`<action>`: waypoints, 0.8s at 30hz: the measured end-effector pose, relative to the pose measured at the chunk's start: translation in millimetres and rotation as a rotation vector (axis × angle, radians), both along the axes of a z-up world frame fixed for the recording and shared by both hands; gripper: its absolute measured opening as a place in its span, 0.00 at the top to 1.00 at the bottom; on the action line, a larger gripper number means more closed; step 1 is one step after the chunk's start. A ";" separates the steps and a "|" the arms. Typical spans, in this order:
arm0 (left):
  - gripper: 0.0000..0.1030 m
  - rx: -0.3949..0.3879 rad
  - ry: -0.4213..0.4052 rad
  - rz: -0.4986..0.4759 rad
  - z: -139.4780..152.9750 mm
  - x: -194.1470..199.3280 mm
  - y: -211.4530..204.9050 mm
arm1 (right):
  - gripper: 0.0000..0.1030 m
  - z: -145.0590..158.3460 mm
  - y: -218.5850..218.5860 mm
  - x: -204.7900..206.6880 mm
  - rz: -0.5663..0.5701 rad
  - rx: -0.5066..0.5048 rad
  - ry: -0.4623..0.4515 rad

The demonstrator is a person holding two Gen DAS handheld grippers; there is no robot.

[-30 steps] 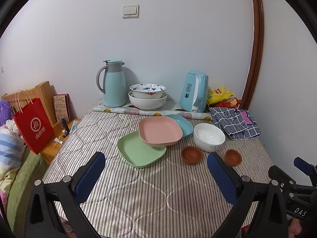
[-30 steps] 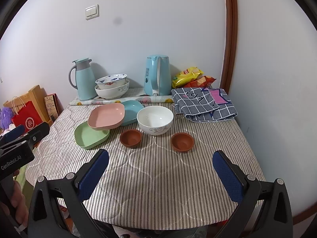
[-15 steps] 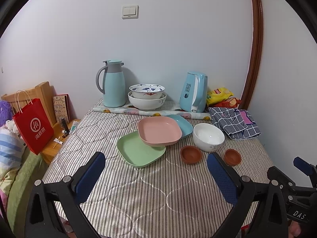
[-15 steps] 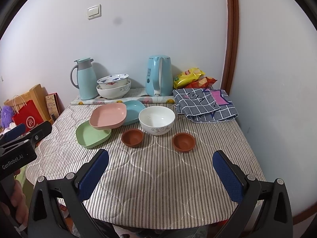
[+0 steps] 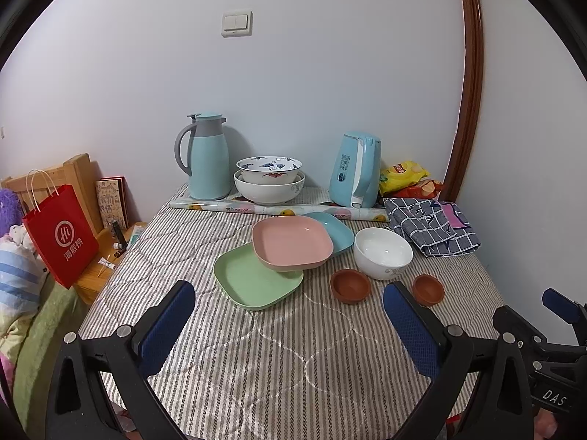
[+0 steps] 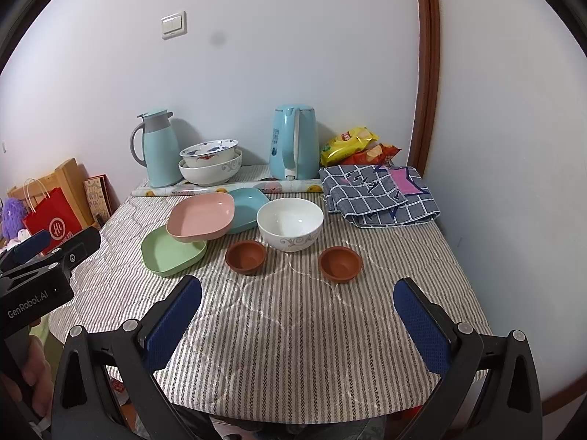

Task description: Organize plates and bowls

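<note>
Your left gripper [image 5: 286, 324] and right gripper [image 6: 297, 319] hover with jaws spread, holding nothing. Ahead on the table [image 6: 293, 333], the pink plate [image 6: 201, 216] overlaps the green plate [image 6: 168, 253].

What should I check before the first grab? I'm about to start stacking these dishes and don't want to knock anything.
1. left gripper open, nothing held: ok.
2. right gripper open, nothing held: ok.
3. pink plate lying flat: not ok, it sits tilted across the green plate and the blue plate.
4. white bowl upright with nothing in it: ok.
5. Two brown bowls apart from each other and from the other dishes: ok.
6. Striped cloth in front of the grippers bare: ok.
</note>
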State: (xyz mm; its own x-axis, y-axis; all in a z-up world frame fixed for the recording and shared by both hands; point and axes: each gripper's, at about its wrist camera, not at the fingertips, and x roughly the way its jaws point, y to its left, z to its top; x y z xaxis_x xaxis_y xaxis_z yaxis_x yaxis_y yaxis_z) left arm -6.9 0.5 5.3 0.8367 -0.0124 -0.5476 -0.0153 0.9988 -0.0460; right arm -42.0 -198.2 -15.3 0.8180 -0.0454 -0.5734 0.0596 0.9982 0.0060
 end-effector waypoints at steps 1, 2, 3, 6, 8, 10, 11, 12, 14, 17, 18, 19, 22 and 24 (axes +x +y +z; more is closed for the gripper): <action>0.00 0.002 0.000 0.002 -0.1 -0.1 -0.3 | 0.00 0.0 0.0 0.2 0.001 -0.001 0.000; 0.00 0.002 0.000 0.003 -0.3 -0.4 0.0 | 0.00 -0.1 -0.1 0.4 0.002 -0.003 0.001; 0.00 0.002 0.000 0.003 -0.1 0.0 -0.2 | 0.00 -0.4 -0.3 0.4 0.003 -0.004 0.002; 0.00 0.001 0.000 0.004 0.0 -0.6 -0.1 | 0.00 0.0 -0.3 0.3 0.004 -0.006 0.002; 0.00 0.002 -0.001 0.004 -0.1 -0.6 0.4 | 0.00 0.1 0.0 0.2 0.003 -0.006 0.002; 0.00 0.004 0.000 0.003 0.2 -0.7 1.2 | 0.00 0.4 -0.3 0.3 0.004 -0.006 0.000; 0.00 0.003 -0.001 0.004 0.2 -0.7 1.5 | 0.00 0.4 0.2 0.0 0.004 -0.007 0.000; 0.00 0.002 -0.001 0.006 0.5 -0.2 1.4 | 0.00 0.6 0.2 -0.1 0.003 -0.007 0.000; 0.00 0.001 -0.002 0.005 0.8 0.1 1.9 | 0.00 0.9 0.0 0.0 0.003 -0.007 -0.001; 0.00 0.004 -0.001 0.006 1.0 0.0 2.8 | 0.00 1.2 0.3 -0.1 0.003 -0.010 0.000; 0.00 0.003 -0.002 0.006 0.9 -0.3 2.9 | 0.00 1.3 0.4 0.1 0.003 -0.010 0.000; 0.00 0.004 -0.001 0.006 0.8 -0.2 2.8 | 0.00 1.4 0.3 0.1 0.003 -0.009 -0.001; 0.00 0.005 -0.001 0.006 1.1 0.0 3.9 | 0.00 1.4 0.7 0.3 0.004 -0.012 -0.001; 0.00 0.005 0.000 0.006 1.0 0.0 3.5 | 0.00 1.1 0.7 0.2 0.006 -0.013 -0.002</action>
